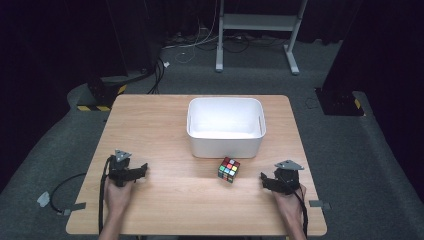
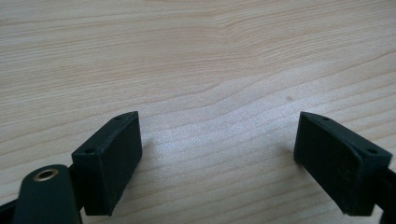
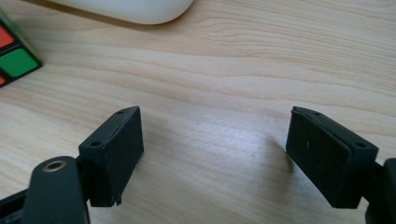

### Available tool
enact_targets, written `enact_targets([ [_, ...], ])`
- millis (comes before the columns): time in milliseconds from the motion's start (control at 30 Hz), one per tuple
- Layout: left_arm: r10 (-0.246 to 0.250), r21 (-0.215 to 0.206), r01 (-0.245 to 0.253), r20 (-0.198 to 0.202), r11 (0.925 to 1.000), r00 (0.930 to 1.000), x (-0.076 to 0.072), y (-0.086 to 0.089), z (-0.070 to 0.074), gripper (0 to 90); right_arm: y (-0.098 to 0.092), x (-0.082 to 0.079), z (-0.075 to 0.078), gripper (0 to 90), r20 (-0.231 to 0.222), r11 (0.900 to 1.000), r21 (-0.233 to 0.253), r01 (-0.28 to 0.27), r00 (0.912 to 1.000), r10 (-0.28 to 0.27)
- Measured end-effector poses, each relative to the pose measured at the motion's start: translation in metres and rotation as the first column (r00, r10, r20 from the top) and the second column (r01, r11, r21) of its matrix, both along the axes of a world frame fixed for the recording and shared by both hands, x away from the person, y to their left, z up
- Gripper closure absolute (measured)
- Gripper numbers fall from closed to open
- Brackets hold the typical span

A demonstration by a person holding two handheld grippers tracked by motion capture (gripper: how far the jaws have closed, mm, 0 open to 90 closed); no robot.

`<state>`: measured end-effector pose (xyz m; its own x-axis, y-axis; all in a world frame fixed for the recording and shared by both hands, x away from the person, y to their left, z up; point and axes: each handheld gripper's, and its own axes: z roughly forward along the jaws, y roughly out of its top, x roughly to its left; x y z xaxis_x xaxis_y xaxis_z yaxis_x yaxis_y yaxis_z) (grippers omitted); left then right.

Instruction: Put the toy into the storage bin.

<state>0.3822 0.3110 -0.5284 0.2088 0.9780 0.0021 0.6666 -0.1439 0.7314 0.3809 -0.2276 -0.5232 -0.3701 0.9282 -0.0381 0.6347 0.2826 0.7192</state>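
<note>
The puzzle cube (image 1: 229, 169) was seen on the table (image 1: 165, 210), just in front of the white bin (image 1: 225, 146). Both the right gripper (image 3: 215, 156) and left gripper (image 2: 219, 161) were held wide apart, empty. The cube was judged light, rigid, slick-faced; two opposite flat faces should be gripped.
</note>
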Motion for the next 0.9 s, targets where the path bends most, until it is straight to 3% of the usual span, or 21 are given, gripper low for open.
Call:
enact_targets([
  [900,-0.001,-0.006,0.001,0.001,1.0,1.0,0.0,0.0,0.0,15.8,0.026,-0.035,0.005,14.4,0.04,0.992,0.037,-0.123,0.9918,0.122],
])
